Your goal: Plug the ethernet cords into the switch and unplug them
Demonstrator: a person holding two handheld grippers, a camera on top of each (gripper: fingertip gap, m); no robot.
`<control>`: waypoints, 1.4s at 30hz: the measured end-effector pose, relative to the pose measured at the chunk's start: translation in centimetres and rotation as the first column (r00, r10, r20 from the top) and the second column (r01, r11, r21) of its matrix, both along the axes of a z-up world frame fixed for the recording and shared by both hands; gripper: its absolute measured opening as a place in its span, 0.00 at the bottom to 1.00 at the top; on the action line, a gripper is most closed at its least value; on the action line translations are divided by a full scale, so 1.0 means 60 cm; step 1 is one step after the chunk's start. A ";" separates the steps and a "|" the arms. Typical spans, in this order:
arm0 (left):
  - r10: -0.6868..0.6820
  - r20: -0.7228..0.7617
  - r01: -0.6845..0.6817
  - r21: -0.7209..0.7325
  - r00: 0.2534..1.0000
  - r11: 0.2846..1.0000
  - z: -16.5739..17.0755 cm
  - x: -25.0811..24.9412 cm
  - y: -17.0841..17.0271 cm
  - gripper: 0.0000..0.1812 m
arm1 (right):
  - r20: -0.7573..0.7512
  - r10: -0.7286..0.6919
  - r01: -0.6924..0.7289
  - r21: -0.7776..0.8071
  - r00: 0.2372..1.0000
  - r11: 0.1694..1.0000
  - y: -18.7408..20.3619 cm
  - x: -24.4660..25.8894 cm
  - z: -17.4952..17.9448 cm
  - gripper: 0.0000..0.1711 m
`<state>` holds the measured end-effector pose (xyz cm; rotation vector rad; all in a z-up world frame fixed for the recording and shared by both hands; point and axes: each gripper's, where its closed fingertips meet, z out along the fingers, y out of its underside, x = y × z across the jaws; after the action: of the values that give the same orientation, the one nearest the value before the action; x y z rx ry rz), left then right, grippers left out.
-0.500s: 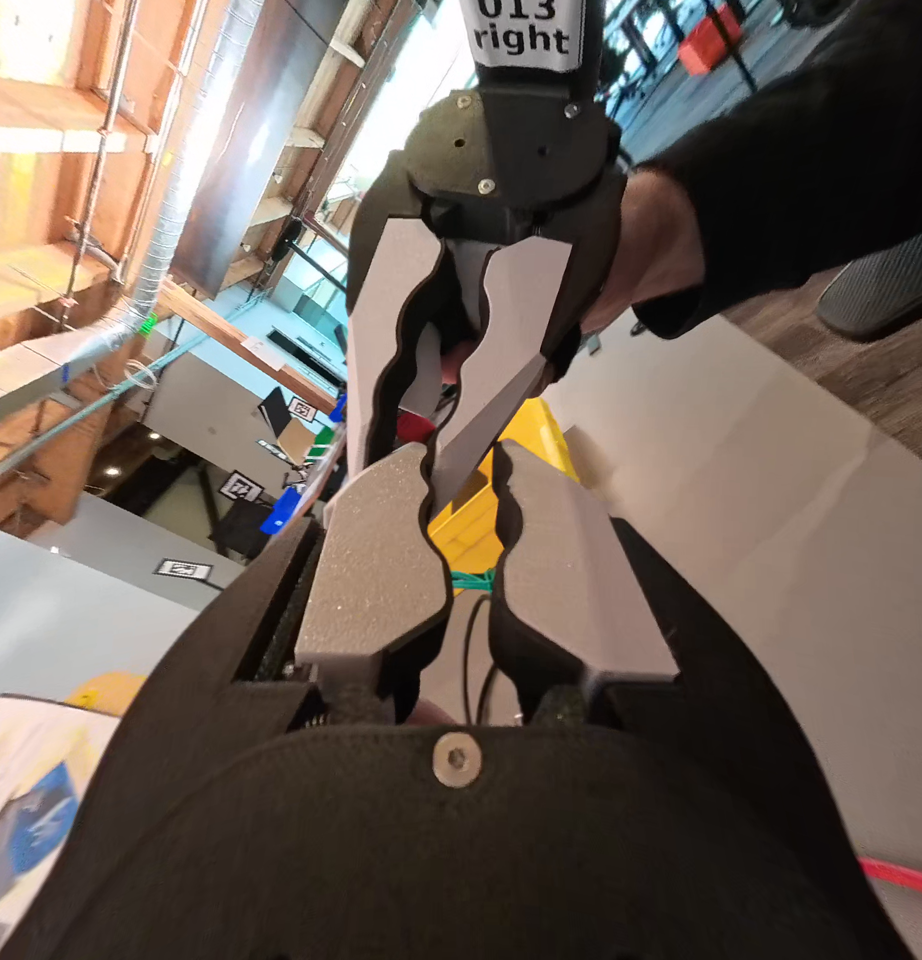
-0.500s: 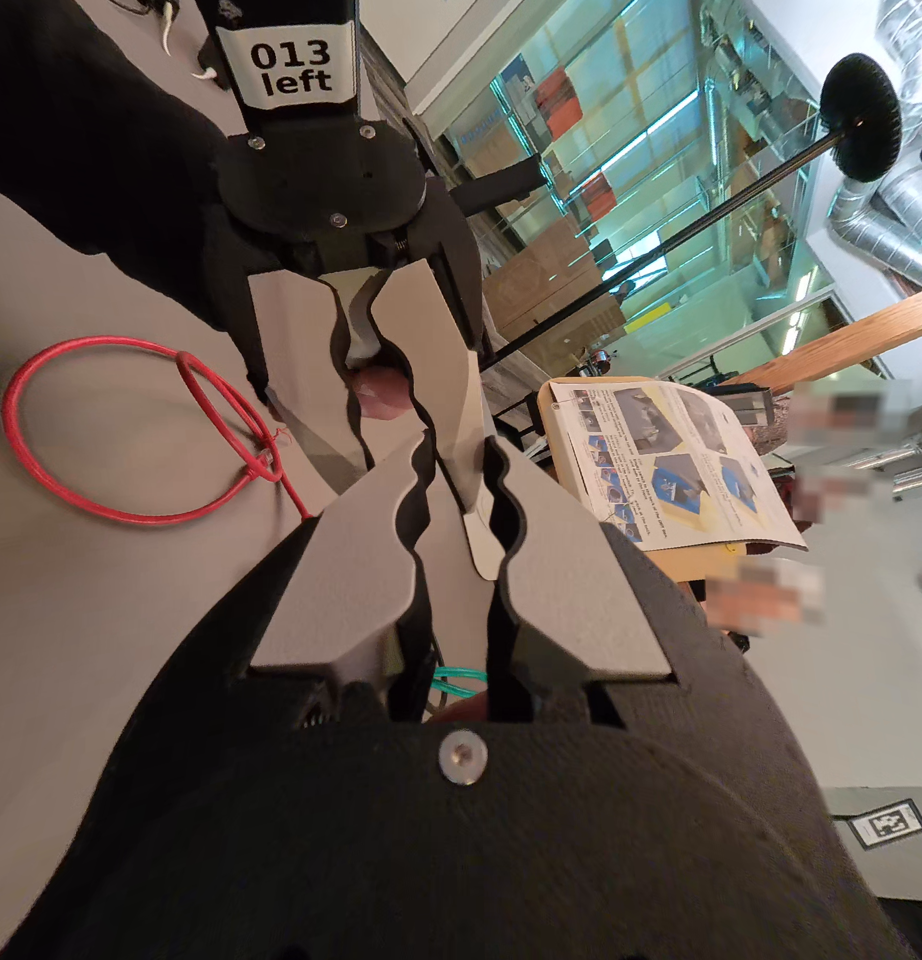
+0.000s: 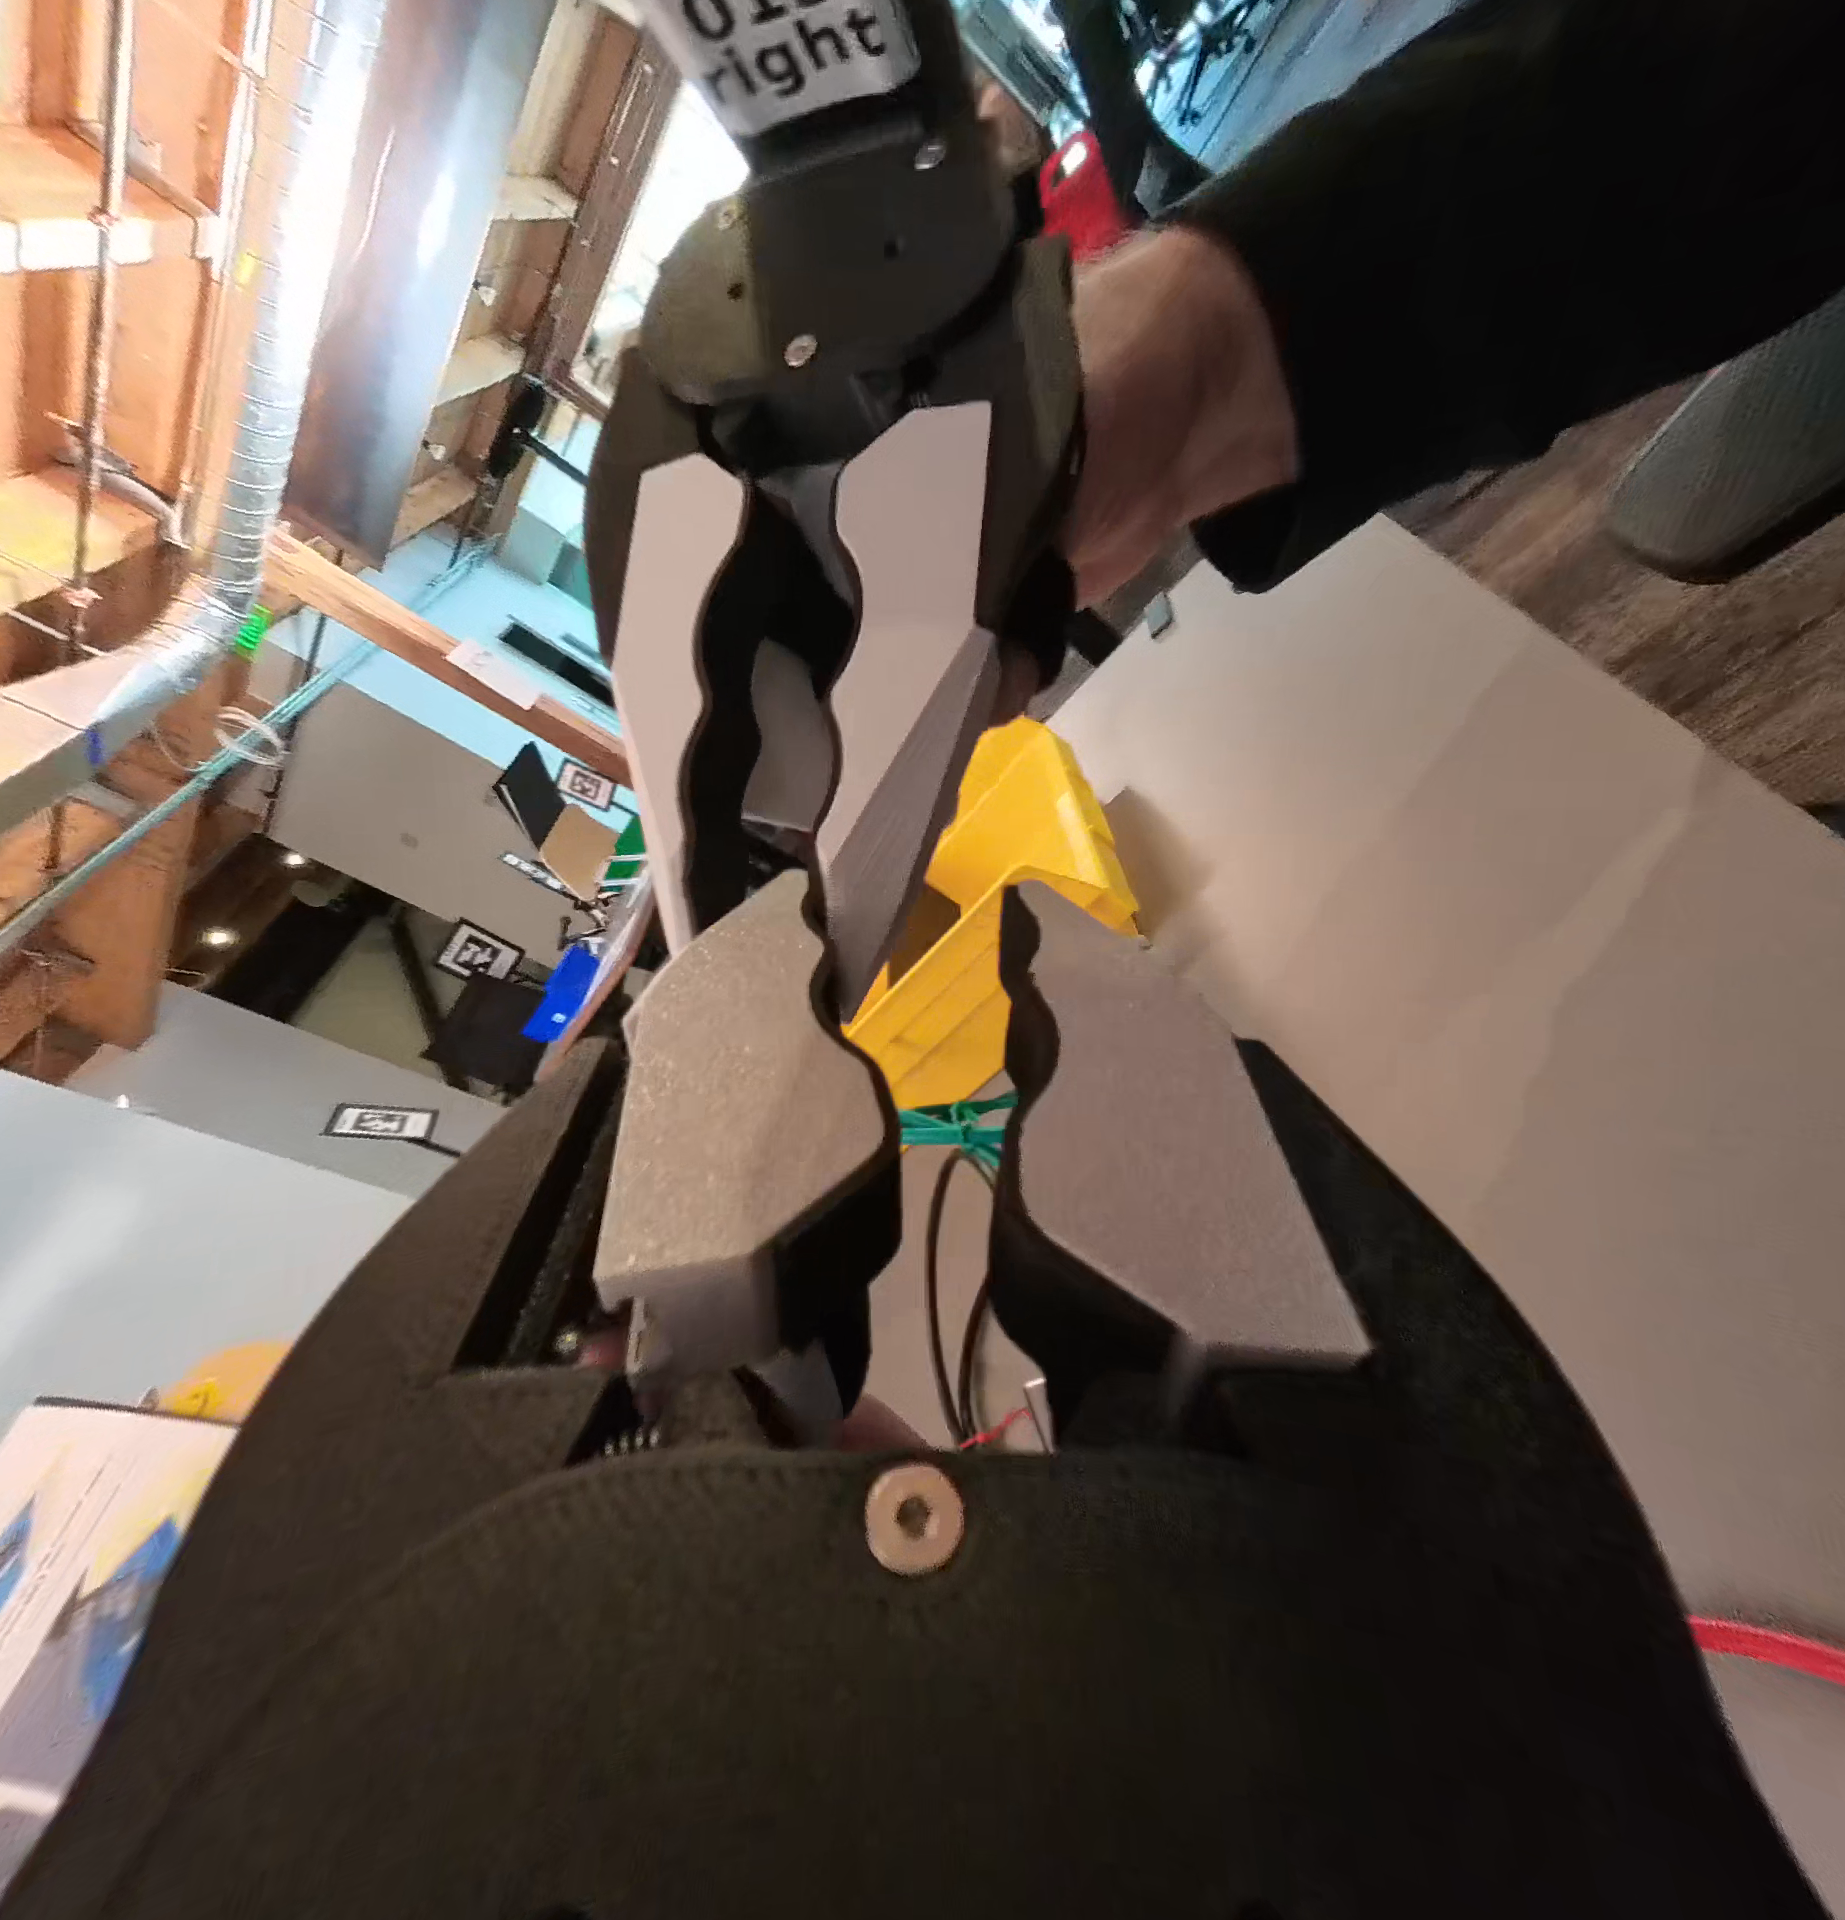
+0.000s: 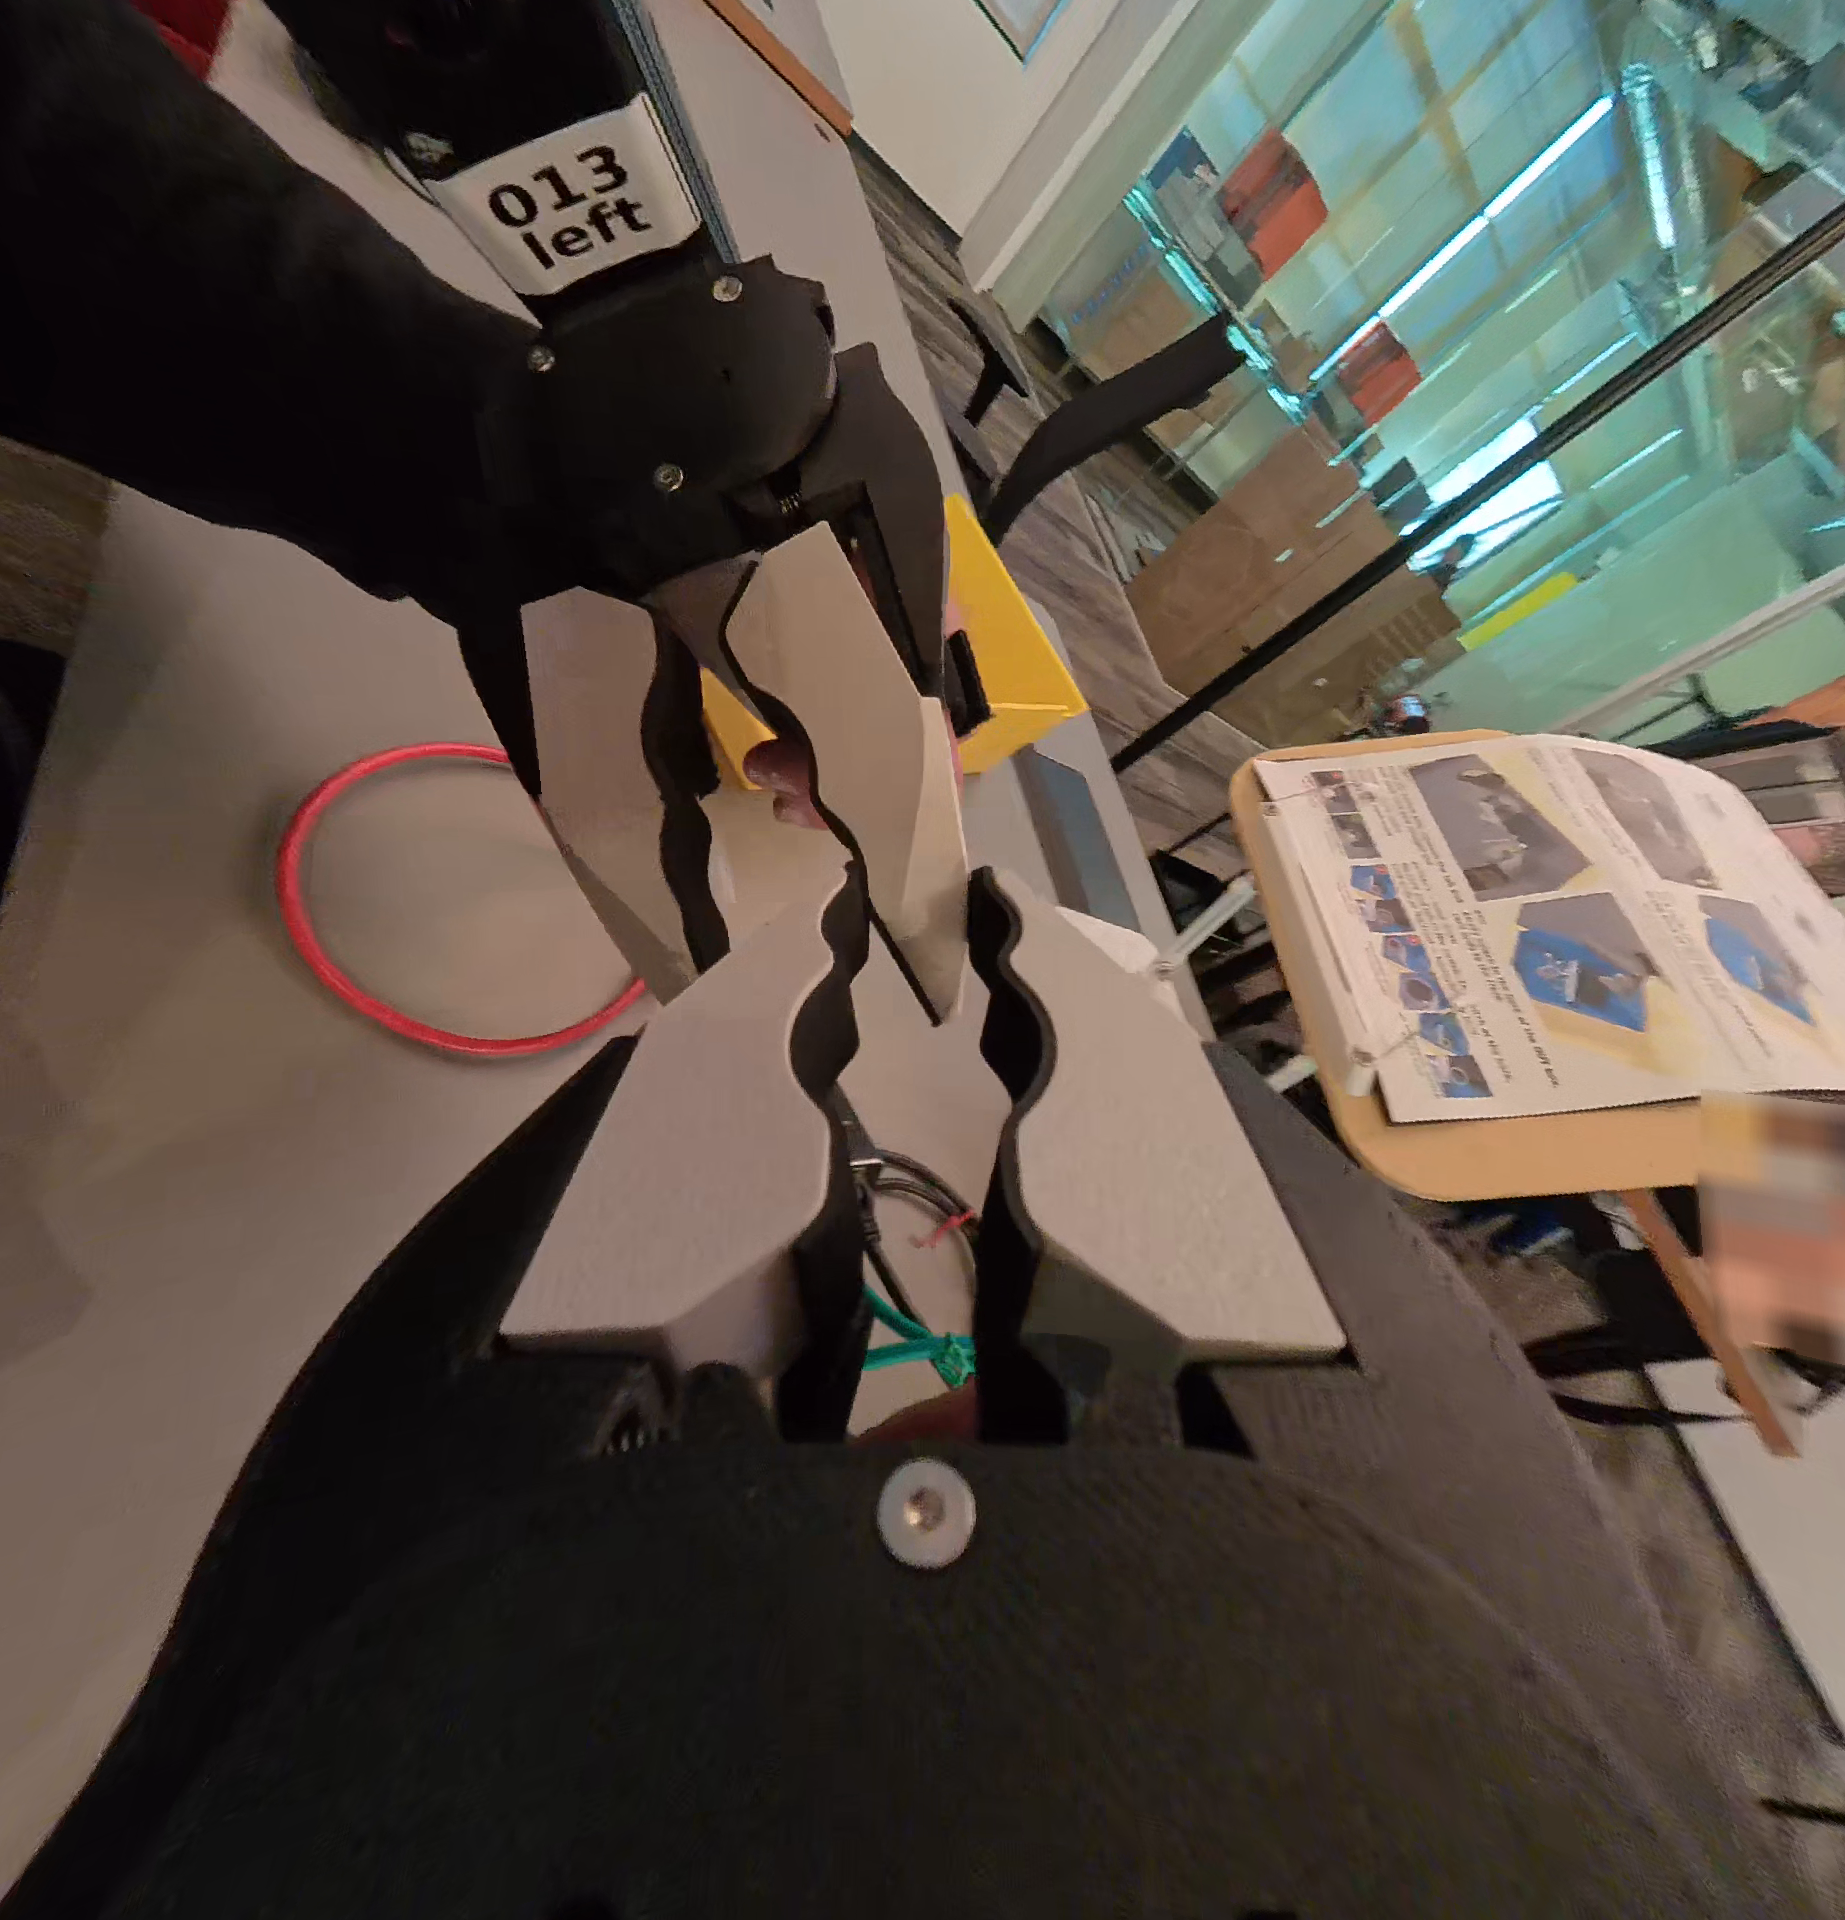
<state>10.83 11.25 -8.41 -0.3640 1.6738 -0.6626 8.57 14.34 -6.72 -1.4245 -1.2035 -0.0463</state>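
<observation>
At the frame's lower centre, the left tool (image 3: pixel 907 935) and right tool (image 4: pixel 907 914) are both released, empty, tips interleaved. Between their fingers lie thin black cords (image 4: pixel 902 1205) and a knotted green cord (image 4: pixel 913 1351) on the grey surface (image 4: pixel 170 1143). Farther, mid-left, a red cord (image 4: pixel 305 935) forms a loop.

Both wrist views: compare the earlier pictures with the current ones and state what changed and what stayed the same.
Both grippers opened: the left gripper and the right gripper show wider gaps between their fingers than before. Both cameras tilted, so a yellow bin now shows in the right wrist view. Unchanged: the grippers face each other tip to tip, holding nothing; the red cord lies coiled on the table.
</observation>
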 end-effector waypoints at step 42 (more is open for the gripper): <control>-0.004 -0.114 -0.040 -0.381 0.993 0.924 -0.023 0.034 -0.009 0.33 | -0.050 -0.002 -0.009 -0.216 0.999 0.976 0.015 0.032 -0.028 0.09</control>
<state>12.86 10.71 -9.80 -0.7066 1.6410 -0.9745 10.51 15.22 -8.42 -1.6026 -1.1973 0.1262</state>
